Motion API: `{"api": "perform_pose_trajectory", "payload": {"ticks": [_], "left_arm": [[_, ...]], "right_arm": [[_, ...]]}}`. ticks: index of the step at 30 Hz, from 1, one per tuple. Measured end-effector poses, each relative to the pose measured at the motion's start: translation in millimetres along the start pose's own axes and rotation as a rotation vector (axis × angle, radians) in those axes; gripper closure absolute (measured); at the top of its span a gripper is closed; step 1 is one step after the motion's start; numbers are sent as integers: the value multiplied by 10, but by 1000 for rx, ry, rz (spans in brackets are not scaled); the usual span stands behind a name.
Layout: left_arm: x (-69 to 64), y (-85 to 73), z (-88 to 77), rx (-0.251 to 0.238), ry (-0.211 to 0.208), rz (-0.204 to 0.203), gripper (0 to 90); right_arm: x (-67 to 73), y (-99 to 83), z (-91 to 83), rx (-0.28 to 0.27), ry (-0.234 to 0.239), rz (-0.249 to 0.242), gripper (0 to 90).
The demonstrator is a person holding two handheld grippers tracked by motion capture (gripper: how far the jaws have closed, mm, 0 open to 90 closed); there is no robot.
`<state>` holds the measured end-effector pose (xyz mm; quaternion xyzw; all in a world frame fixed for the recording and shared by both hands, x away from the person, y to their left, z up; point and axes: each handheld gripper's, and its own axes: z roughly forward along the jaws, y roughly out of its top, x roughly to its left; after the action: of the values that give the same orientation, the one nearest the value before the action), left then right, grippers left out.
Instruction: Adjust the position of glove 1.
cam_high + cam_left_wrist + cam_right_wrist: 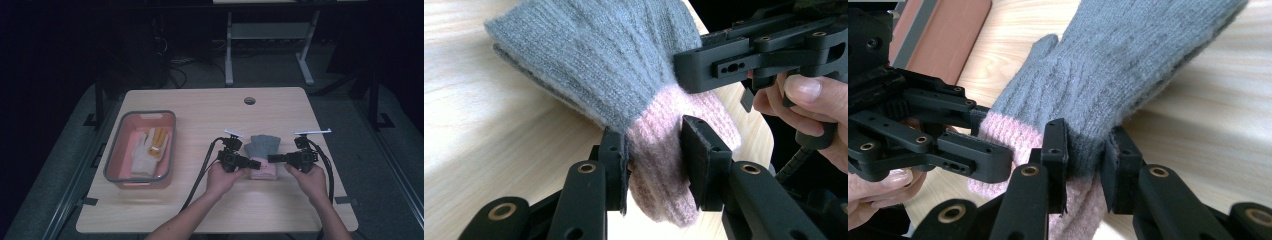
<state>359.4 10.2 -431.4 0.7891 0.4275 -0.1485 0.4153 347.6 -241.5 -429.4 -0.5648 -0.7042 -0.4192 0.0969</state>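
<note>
Left gripper (654, 150) and right gripper (1088, 150) both gripping glove (263, 150) by cuff, near table's (280, 210) front right corner.

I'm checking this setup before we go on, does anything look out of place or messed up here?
Nothing looks damaged or spilled. The grey and pink gloves are pinched at the pink cuff by the left gripper and the right gripper, bunching the knit. A white glove lies crumpled in the pink bin, tidy enough.
</note>
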Motion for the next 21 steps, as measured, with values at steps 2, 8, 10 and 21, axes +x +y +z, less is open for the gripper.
{"api": "perform_pose_trajectory", "payload": {"ticks": [2,8,10,21], "left_arm": [[7,3,-44,-5,2,0,647],[2,19,-170,-22,4,8,649],[-1,21,-212,-26,9,13,649],[28,27,-414,-54,12,18,651]], "right_arm": [[33,18,10,1,0,-5,746],[132,83,25,-3,15,-19,746],[169,104,30,2,13,-24,746],[327,209,72,-2,38,-44,746]]}}
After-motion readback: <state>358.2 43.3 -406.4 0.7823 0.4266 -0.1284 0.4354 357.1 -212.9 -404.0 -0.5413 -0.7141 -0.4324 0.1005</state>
